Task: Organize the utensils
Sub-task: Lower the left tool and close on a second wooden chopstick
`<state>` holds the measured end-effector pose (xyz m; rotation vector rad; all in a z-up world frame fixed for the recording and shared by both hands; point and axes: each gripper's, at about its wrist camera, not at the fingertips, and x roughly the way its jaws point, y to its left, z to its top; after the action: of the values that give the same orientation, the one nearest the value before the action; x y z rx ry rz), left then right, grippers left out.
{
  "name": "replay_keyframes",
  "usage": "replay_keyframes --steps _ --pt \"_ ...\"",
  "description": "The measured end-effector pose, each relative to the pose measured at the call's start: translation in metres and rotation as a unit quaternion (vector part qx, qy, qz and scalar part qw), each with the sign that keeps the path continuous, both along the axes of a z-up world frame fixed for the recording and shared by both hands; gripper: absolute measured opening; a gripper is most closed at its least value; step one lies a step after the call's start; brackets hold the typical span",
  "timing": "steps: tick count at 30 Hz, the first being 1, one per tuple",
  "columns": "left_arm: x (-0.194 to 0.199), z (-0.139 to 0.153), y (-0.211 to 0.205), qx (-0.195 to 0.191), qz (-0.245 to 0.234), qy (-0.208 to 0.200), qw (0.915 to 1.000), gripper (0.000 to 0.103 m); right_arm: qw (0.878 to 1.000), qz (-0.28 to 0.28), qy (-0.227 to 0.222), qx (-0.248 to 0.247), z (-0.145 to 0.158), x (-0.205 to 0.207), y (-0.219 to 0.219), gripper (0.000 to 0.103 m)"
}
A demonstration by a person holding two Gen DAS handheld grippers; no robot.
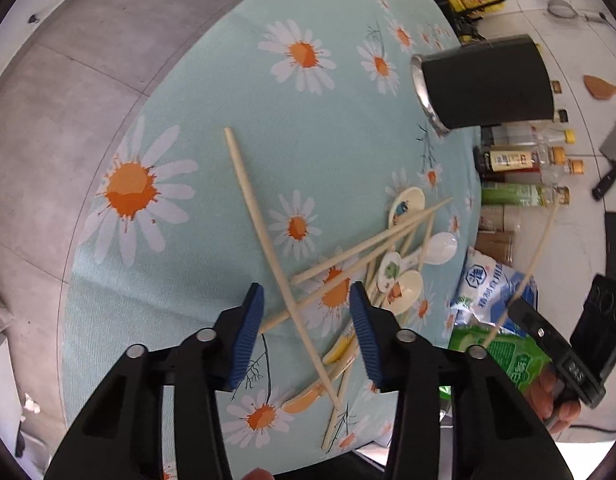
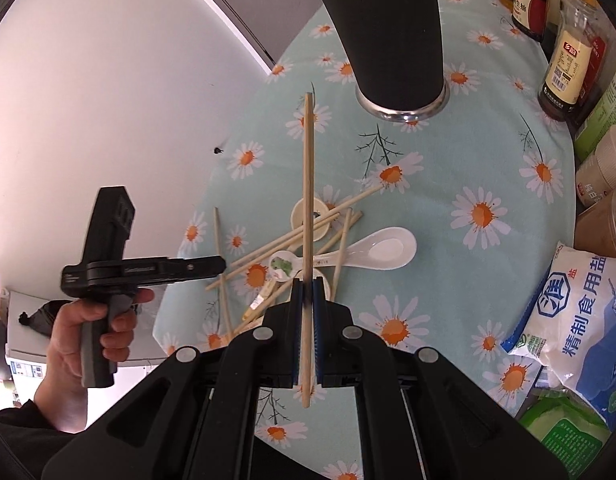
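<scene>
A pile of wooden chopsticks [image 1: 348, 256] and ceramic spoons [image 1: 404, 204] lies on the daisy tablecloth [image 1: 228, 80]. My left gripper [image 1: 306, 300] is open, its jaws either side of a long chopstick [image 1: 268, 236] in the pile. My right gripper [image 2: 307, 292] is shut on a single chopstick [image 2: 307, 184] and holds it above the pile, pointing toward the black utensil holder [image 2: 388, 32]. That holder also shows in the left wrist view [image 1: 488, 82], and a white spoon [image 2: 380, 250] lies beside the pile. The right gripper with its chopstick [image 1: 524, 276] shows at the right of the left wrist view.
Sauce bottles [image 1: 520, 160] and jars [image 2: 604, 168] line the table's far side. A blue-white salt bag [image 2: 580, 308] and a green packet [image 2: 564, 436] lie near the right gripper. The left gripper and hand [image 2: 96, 280] hover past the table's left edge.
</scene>
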<state>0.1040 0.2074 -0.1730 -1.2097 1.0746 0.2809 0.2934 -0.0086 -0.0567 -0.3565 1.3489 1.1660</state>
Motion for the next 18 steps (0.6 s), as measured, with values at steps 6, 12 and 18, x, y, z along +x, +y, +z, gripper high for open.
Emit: replay_keyframes --steps 6,12,18 --pt "-0.002 0.0 0.002 0.007 0.034 0.023 0.9991 0.029 1.0 0.012 0.019 0.021 0.003 -0.002 -0.009 0.006" --pt "-0.001 0.001 0.0 0.011 0.058 0.04 0.9975 0.026 0.999 0.019 0.026 0.024 -0.001 0.002 -0.017 0.006" --pt "0.003 0.002 -0.002 0.025 0.068 0.056 0.9958 0.018 0.998 0.026 0.039 0.032 -0.008 0.003 -0.022 0.006"
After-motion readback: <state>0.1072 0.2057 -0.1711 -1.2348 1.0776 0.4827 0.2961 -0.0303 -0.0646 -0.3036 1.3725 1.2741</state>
